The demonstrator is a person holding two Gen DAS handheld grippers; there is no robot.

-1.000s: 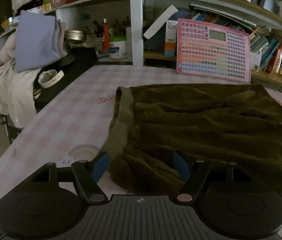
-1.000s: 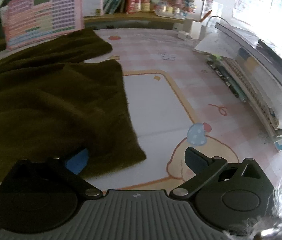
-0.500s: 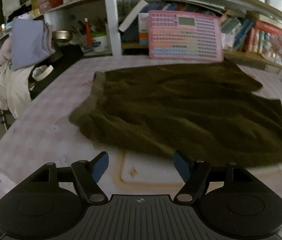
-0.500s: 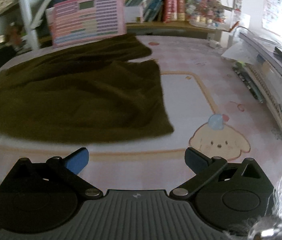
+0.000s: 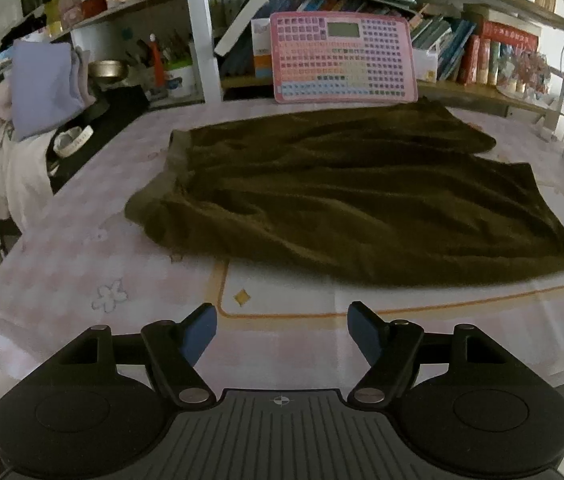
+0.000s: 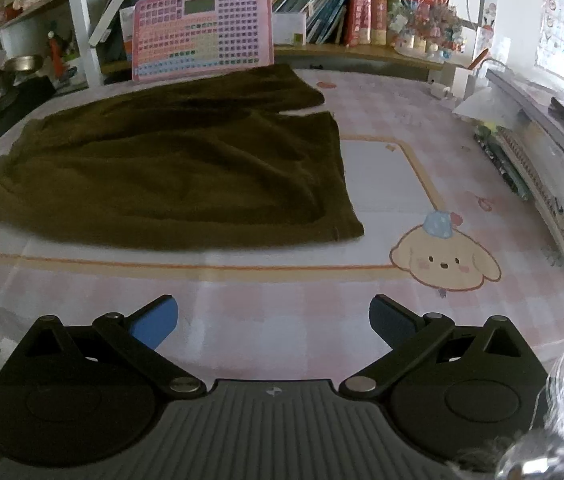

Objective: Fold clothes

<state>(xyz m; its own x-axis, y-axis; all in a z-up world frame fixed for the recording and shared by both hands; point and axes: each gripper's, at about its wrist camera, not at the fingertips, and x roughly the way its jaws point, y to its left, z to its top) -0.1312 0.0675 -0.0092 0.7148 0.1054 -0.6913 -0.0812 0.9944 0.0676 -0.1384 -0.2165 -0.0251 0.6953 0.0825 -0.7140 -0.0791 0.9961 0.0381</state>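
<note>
The left gripper (image 5: 282,330) has its blue-padded fingers (image 5: 198,333) spread wide with nothing between them, hanging above the near edge of the pink checked table cover (image 5: 81,256). The right gripper (image 6: 273,322) is likewise spread wide and empty, its fingers (image 6: 153,322) over the same cover. Ahead of both pairs of fingers, well apart from them, a dark olive fleece garment (image 5: 346,204) lies spread flat and rumpled on the table. Beyond the right fingers and to their right, a printed cartoon puppy (image 6: 444,260) shows on the cover. Past the garment's far edge, a pink keyboard toy (image 5: 344,62) leans against the bookshelf (image 5: 462,48).
</note>
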